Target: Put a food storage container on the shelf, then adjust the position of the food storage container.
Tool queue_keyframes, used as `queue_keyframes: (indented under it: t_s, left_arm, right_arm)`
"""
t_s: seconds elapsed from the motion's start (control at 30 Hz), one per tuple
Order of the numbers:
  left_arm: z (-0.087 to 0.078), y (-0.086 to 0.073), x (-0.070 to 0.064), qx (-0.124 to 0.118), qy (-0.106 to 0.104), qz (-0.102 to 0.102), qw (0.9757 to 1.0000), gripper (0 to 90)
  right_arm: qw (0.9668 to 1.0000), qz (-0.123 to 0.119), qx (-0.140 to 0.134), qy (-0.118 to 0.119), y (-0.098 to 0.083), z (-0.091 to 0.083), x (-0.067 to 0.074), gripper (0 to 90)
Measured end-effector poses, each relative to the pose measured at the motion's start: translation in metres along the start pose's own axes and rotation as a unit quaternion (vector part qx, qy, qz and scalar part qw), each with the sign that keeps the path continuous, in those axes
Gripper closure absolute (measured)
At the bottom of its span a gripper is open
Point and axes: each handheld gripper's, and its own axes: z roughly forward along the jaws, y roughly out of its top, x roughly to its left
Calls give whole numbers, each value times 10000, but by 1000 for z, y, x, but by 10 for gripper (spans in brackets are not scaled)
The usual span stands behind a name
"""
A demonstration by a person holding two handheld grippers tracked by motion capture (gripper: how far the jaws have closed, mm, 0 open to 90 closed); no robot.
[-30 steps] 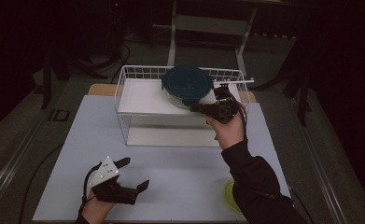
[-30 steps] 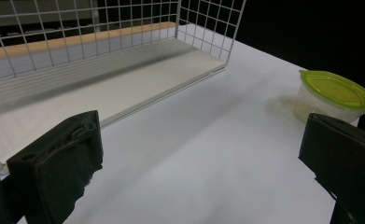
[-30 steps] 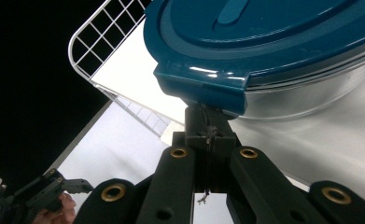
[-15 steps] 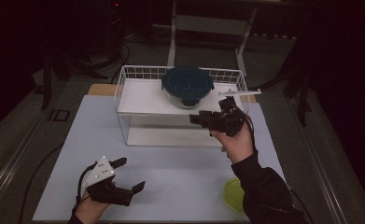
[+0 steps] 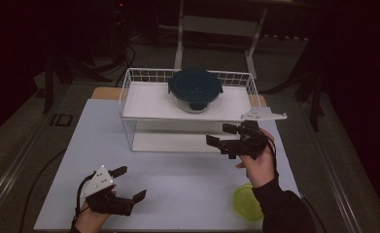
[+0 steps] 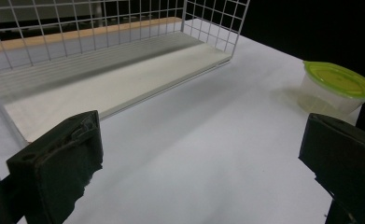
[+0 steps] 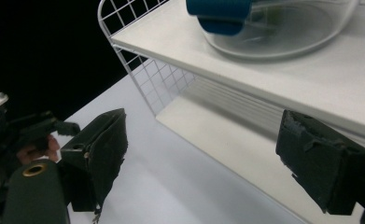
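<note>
The white table [image 5: 178, 194] fills the lower half of the high view; at its centre stands the wire rack [image 5: 129, 104] with two white shelves. On the top shelf, upper centre of the frame, sits the bowl [image 5: 195, 90]: a clear round container under a dark blue snap lid, upright and well back from the shelf's front edge. It looks like glass, so treat it as heavy, rigid, smooth-walled and breakable; the wall offers your pads little friction. The lid's side tabs project, and one shows at the top of the right gripper view [image 7: 227, 11]; take hold across the lid rim at a tab, or span the wall just under the rim, and keep it level.

Your right gripper [image 5: 225, 136] hangs at right of centre, in front of the rack and below the top shelf; its jaws have just been opening and now stand wide with nothing between them. Your left gripper [image 5: 129, 183], lower left, hovers over bare table, jaws likewise spread and empty. The small green-lidded tub [image 5: 248, 201] sits at lower right.
</note>
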Motion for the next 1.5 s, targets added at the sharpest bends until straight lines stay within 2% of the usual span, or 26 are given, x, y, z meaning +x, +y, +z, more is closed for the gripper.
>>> queue_keyframes:
  t_s: [0.13, 0.27, 0.3, 0.4, 0.43, 0.7, 0.8, 0.87, 1.03, 1.2, 1.37, 1.5]
  left_arm:
    - [1, -1, 1, 3, 10, -16, 10000, 0]
    - [0, -2, 1, -3, 24, 33, 10000, 0]
    - [0, -2, 1, -9, 24, 37, 10000, 0]
    - [1, -2, 0, 4, 19, 56, 10000, 0]
    - [1, -2, 0, -12, 21, 58, 10000, 0]
    - [0, -1, 1, -134, 10, 51, 9999, 0]
    - [1, -2, 0, -94, 82, 71, 9999, 0]
    - [2, -4, 0, -80, 70, 18, 9999, 0]
    - [3, -6, 1, -18, 31, -13, 10000, 0]
    - [4, -6, -1, -15, 25, 44, 10000, 0]
    - [4, -6, -1, 5, 0, 32, 10000, 0]
    - [5, -5, -2, -6, 1, 57, 10000, 0]
  right_arm:
    - [9997, -195, -126, 15, -13, -10, -2, 144]
    - [9998, -152, -95, 97, -21, -18, -4, 145]
    - [9997, -226, 61, 100, -27, -22, -4, 145]
    - [9997, -159, 86, 185, -36, -28, -5, 140]
    - [9998, -158, 73, 93, -39, -29, -6, 139]
    - [9998, -157, 98, 32, -68, -41, -13, 142]
    - [9994, -285, 204, -37, -79, -45, -17, 182]
    - [9996, -143, 248, 15, -87, -48, -21, 212]
    - [9992, -154, 340, -131, -101, -55, -26, 266]
    - [9990, -55, 313, -303, -113, -68, -33, 327]
    - [9979, -56, 252, -592, -122, -85, -38, 410]
    - [9965, 25, 295, -778, -129, -96, -44, 520]
